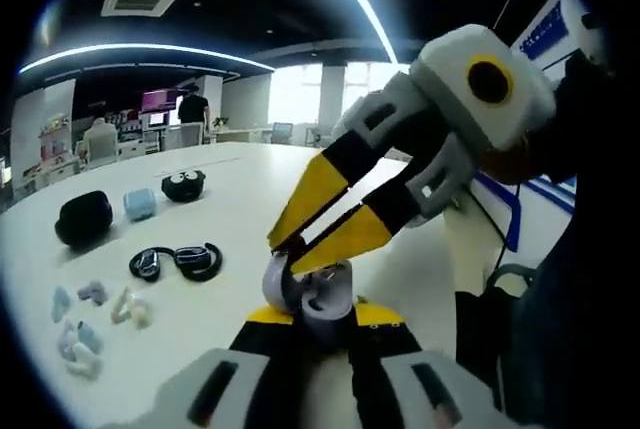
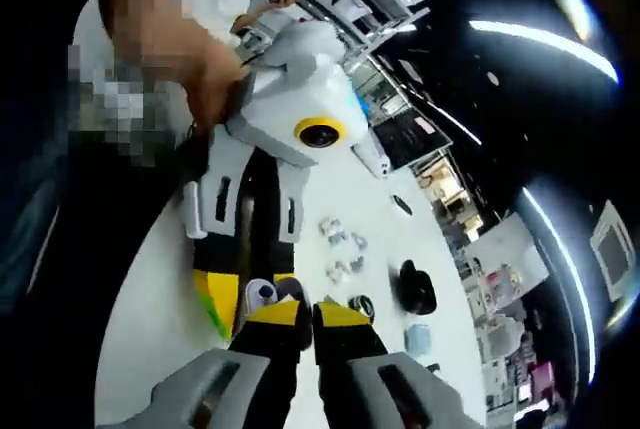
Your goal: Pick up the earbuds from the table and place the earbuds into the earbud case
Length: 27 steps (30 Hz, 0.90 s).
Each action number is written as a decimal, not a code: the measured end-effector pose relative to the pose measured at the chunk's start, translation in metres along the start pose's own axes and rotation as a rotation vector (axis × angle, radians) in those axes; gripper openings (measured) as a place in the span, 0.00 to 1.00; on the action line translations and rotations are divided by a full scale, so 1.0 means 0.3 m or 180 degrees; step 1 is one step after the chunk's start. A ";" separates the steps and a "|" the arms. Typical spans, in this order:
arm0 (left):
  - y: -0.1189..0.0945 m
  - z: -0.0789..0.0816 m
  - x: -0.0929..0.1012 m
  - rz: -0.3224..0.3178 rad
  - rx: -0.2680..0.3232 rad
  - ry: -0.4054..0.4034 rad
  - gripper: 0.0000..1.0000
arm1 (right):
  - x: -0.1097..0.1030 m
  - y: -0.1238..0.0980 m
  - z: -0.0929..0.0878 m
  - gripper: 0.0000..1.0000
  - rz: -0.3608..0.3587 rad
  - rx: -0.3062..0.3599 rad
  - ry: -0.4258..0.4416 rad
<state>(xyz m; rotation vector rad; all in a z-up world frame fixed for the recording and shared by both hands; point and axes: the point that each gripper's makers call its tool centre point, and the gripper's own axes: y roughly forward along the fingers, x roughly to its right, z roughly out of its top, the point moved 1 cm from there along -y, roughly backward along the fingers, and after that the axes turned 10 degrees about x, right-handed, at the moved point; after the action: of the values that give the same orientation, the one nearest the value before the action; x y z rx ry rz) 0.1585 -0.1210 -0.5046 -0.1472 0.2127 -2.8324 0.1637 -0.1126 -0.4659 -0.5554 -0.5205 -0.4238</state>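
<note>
On the far left of the white table [image 1: 230, 199], in the left gripper view, several loose pale earbuds [image 1: 95, 294] lie scattered, bluish, lilac and cream, not yet picked up. Behind them sit a black case [image 1: 83, 217], a small light-blue case [image 1: 140, 204] and a dark round case with eyes on it [image 1: 184, 185]. Just to the right of the loose ones lies a black pair of ear-hook earbuds [image 1: 178, 261].

Nearer the middle, the left gripper [image 1: 322, 321] has its jaws clamped on a small lilac-grey open earbud case [image 1: 305, 294], holding it up off the table. The right gripper [image 1: 305, 254] comes down from the upper right, its yellow-tipped jaws nearly together right at the case's mouth; whether they pinch an earbud I cannot tell, since the tips hide it.

In the right gripper view the same meeting shows, the case [image 2: 262, 297] between the other gripper's jaws, the right gripper [image 2: 308, 317] with its own jaws close together beside it.

I would judge one earbud is going in now, with many left on the table.

A blue sign at the far right carries writing too blurred to read.
</note>
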 end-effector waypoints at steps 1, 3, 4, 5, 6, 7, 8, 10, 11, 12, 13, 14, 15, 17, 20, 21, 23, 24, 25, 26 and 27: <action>0.000 0.000 0.000 0.0003 0.0005 0.0003 0.19 | 0.001 -0.003 -0.005 0.15 -0.0043 0.0025 0.0188; 0.000 0.000 0.001 0.0011 0.0006 0.0007 0.19 | 0.009 -0.010 -0.018 0.16 -0.0157 0.0087 0.0578; 0.000 0.000 0.001 0.0015 0.0007 0.0009 0.19 | 0.017 -0.013 -0.024 0.16 -0.0240 0.0138 0.0773; 0.000 0.000 0.001 0.0019 0.0006 0.0011 0.19 | 0.023 -0.019 -0.030 0.17 -0.0315 0.0194 0.0981; 0.000 0.000 0.001 0.0023 0.0007 0.0010 0.19 | 0.025 -0.022 -0.034 0.17 -0.0370 0.0259 0.1227; 0.000 -0.001 0.000 0.0025 0.0008 0.0010 0.19 | 0.023 -0.024 -0.039 0.18 -0.0388 0.0317 0.1479; 0.000 -0.001 0.000 0.0025 0.0008 0.0010 0.19 | 0.020 -0.025 -0.045 0.18 -0.0407 0.0394 0.1789; -0.001 -0.001 0.000 0.0023 0.0004 0.0013 0.19 | 0.014 -0.024 -0.054 0.19 -0.0400 0.0467 0.2120; 0.000 -0.001 0.000 0.0021 0.0000 0.0013 0.19 | 0.015 -0.024 -0.059 0.19 -0.0418 0.0522 0.2295; -0.001 -0.001 0.000 0.0021 -0.0004 0.0015 0.19 | 0.017 -0.023 -0.063 0.19 -0.0446 0.0570 0.2453; 0.000 -0.001 0.000 0.0020 -0.0009 0.0021 0.19 | 0.015 -0.022 -0.064 0.20 -0.0439 0.0625 0.2598; -0.001 -0.001 0.001 0.0021 -0.0013 0.0027 0.19 | 0.012 -0.020 -0.063 0.20 -0.0426 0.0676 0.2757; 0.000 -0.001 0.001 0.0022 -0.0017 0.0032 0.19 | 0.008 -0.019 -0.064 0.20 -0.0403 0.0714 0.2890; 0.000 -0.001 0.002 0.0027 -0.0024 0.0044 0.19 | 0.000 -0.014 -0.062 0.20 -0.0365 0.0773 0.3074; -0.001 -0.001 0.003 0.0032 -0.0038 0.0074 0.19 | -0.001 -0.009 -0.069 0.20 -0.0377 0.0825 0.3180; 0.000 -0.001 0.003 0.0033 -0.0042 0.0083 0.19 | -0.004 -0.009 -0.071 0.20 -0.0361 0.0821 0.3226; 0.000 -0.002 0.003 0.0035 -0.0054 0.0095 0.19 | -0.005 -0.007 -0.068 0.20 -0.0356 0.0842 0.3243; -0.001 -0.002 0.003 0.0037 -0.0059 0.0101 0.19 | -0.006 -0.007 -0.065 0.20 -0.0353 0.0851 0.3238; -0.001 -0.002 0.003 0.0040 -0.0067 0.0103 0.19 | -0.006 -0.007 -0.064 0.20 -0.0353 0.0853 0.3223; -0.001 -0.002 0.003 0.0041 -0.0074 0.0103 0.19 | -0.007 -0.005 -0.061 0.20 -0.0350 0.0850 0.3213; -0.001 -0.002 0.002 0.0041 -0.0081 0.0105 0.19 | -0.007 -0.005 -0.060 0.20 -0.0344 0.0844 0.3210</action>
<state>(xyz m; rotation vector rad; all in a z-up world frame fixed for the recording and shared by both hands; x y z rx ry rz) 0.1577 -0.1209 -0.5050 -0.1042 0.2563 -2.8217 0.1675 -0.1239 -0.4797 -0.0130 0.3652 -0.6597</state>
